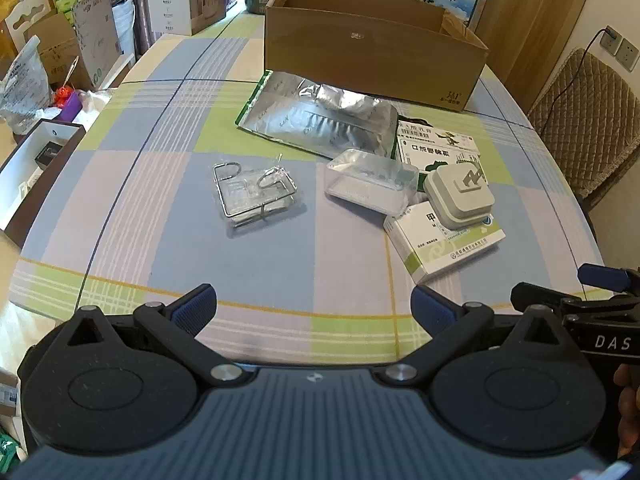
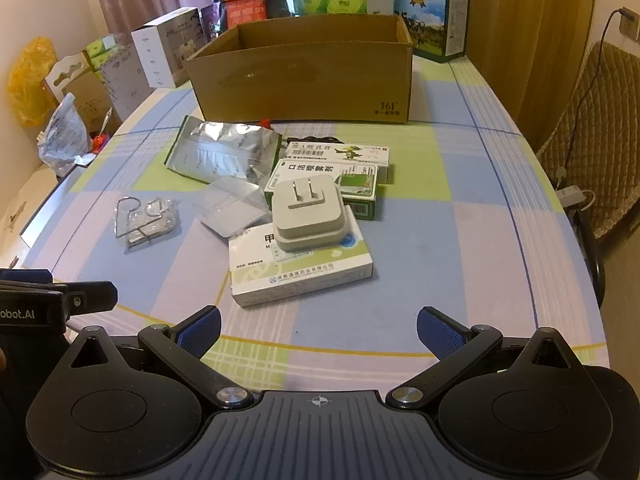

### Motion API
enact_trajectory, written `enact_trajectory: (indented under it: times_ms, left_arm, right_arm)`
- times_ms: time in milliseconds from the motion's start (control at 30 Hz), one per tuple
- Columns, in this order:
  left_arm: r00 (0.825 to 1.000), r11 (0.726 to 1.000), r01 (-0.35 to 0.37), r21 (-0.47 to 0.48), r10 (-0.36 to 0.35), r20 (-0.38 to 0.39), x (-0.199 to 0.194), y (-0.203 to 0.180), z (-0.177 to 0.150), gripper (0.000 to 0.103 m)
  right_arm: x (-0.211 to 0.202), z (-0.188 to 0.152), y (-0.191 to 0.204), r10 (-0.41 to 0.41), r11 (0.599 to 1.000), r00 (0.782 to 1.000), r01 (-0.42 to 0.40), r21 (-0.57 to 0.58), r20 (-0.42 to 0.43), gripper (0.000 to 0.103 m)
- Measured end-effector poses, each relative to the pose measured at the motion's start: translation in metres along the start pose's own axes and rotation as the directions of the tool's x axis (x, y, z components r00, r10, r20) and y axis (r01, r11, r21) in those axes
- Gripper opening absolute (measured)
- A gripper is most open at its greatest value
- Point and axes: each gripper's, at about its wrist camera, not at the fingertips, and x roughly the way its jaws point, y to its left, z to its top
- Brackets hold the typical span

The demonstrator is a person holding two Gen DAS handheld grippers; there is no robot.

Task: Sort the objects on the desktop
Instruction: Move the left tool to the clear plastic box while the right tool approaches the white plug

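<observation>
Right claw wide open, empty; left claw likewise. Charger sits prongs-up on white medicine box, dead ahead of right claw, which is nearer. Carton lies beyond, across bench.

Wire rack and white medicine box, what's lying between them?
The clear plastic case lies between the wire rack and the white medicine box, seen in the right wrist view.
</observation>
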Motion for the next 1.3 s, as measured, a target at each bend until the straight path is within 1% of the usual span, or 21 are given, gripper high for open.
enact_trajectory:
  times_ms: [67, 133, 200, 233, 300, 467, 667, 867, 967, 1067, 1167, 1300]
  left_arm:
    - [1.0, 1.0, -0.006, 0.002, 0.006, 0.004, 0.002, 0.0, 0.001, 0.102]
    - [1.0, 1.0, -0.007, 0.003, 0.007, 0.009, 0.003, 0.0, 0.003, 0.102]
    - [1.0, 1.0, -0.007, 0.003, 0.007, 0.014, 0.004, 0.001, 0.004, 0.102]
    - [1.0, 1.0, -0.008, 0.003, 0.008, 0.016, 0.005, 0.001, 0.005, 0.102]
    - [1.0, 1.0, -0.01, 0.004, 0.01, 0.02, 0.006, 0.001, 0.007, 0.102]
    - [0.999, 1.0, 0.011, 0.007, -0.012, 0.03, 0.011, 0.002, 0.011, 0.102]
    - [0.998, 1.0, 0.017, 0.002, -0.017, 0.052, 0.017, 0.001, 0.017, 0.102]
    - [0.999, 1.0, 0.02, 0.016, -0.021, 0.036, 0.027, -0.002, 0.024, 0.102]
    - [0.999, 0.999, 0.03, 0.021, -0.03, 0.016, 0.034, -0.004, 0.027, 0.102]
    - [0.999, 0.998, 0.045, 0.047, -0.046, 0.012, 0.041, -0.007, 0.031, 0.102]
    - [0.999, 0.997, 0.033, 0.074, -0.035, 0.024, 0.046, -0.011, 0.035, 0.102]
    - [0.999, 0.994, 0.038, 0.101, -0.042, 0.035, 0.056, -0.01, 0.042, 0.102]
  right_arm:
    - [0.002, 0.0, -0.002, 0.015, 1.0, 1.0, -0.016, 0.015, 0.009, 0.101]
    - [0.003, 0.0, -0.002, 0.002, 1.0, 1.0, -0.002, 0.008, -0.016, 0.101]
    - [0.005, 0.0, -0.004, 0.009, 1.0, 1.0, -0.009, 0.018, -0.021, 0.101]
    - [0.006, 0.0, -0.004, 0.018, 1.0, 1.0, -0.017, 0.023, -0.01, 0.101]
    - [0.009, 0.0, -0.005, 0.034, 0.999, 0.999, -0.033, 0.034, -0.019, 0.101]
    - [0.015, 0.001, -0.007, 0.061, 0.997, 0.997, -0.059, 0.052, -0.04, 0.101]
    - [0.021, 0.003, -0.008, 0.035, 0.999, 0.999, -0.034, 0.033, -0.022, 0.101]
    - [0.028, 0.006, -0.012, 0.029, 0.999, 1.0, -0.029, 0.032, -0.01, 0.101]
    - [0.033, 0.008, -0.013, 0.026, 0.999, 1.0, -0.026, 0.026, -0.001, 0.101]
    - [0.038, 0.011, -0.015, 0.032, 0.999, 0.999, -0.032, 0.017, 0.019, 0.101]
    - [0.043, 0.015, -0.016, 0.044, 0.999, 0.998, -0.044, 0.009, 0.036, 0.101]
    - [0.049, 0.021, -0.016, 0.056, 0.998, 0.997, -0.056, -0.012, 0.057, 0.101]
